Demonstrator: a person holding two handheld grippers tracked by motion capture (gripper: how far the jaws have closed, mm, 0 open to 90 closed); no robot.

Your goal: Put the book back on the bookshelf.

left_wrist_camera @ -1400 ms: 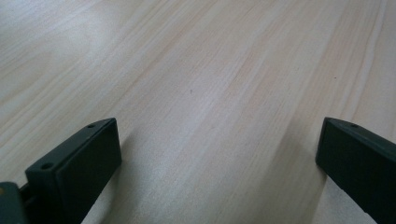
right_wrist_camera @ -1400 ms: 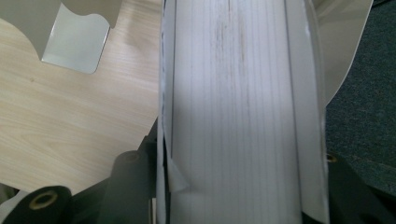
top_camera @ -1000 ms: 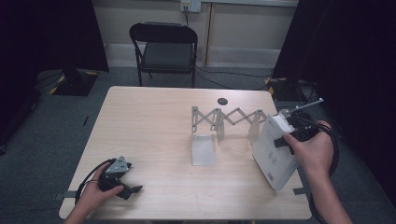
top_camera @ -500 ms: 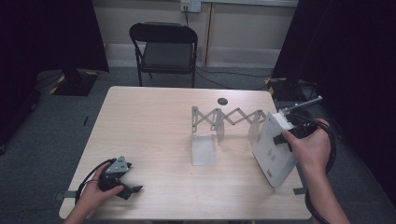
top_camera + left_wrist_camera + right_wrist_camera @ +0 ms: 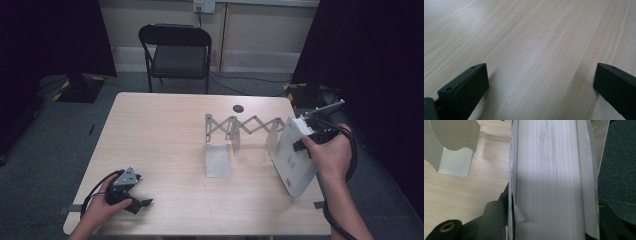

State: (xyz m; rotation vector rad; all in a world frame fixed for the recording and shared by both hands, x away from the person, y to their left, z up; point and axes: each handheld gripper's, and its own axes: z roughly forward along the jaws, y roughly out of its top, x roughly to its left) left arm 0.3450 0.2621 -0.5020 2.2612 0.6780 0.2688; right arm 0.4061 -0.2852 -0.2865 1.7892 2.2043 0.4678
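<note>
Light wood table (image 5: 165, 135), right hand-held gripper (image 5: 306, 142) clamped on white book (image 5: 292, 157), tilted slightly more upright, left hand-held gripper (image 5: 142, 203) spread apart, unmoved

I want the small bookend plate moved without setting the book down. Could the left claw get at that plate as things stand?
Probably yes. The left claw is open and empty at the table's near left corner, and bare wood lies between it and the bookend plate. The right claw holds the white book tilted, farther right.
</note>
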